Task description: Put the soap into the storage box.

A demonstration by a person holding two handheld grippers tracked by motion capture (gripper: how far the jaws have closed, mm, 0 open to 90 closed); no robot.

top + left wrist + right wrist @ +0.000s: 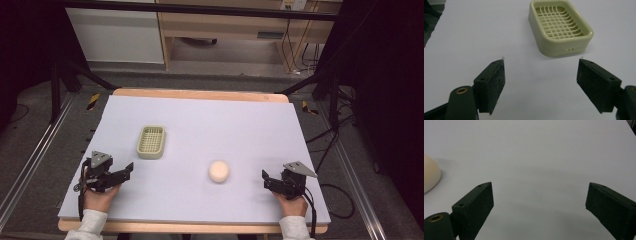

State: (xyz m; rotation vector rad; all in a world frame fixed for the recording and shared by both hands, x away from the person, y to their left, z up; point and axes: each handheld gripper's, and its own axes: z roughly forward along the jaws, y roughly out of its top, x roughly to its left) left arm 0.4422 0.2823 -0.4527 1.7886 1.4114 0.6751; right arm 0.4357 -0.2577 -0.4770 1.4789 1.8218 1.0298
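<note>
One round cream soap bar (218,171)

The left gripper (541,75) has two black jaws coming up from the bottom, one on each side. They stand wide apart, with nothing between them — just the bare white table (474,37). Past the jaws sits a pale green soap dish (560,27) with a grid of little holes inside. It rests flat on the table, a bit to the right — not touching the jaws.
</note>
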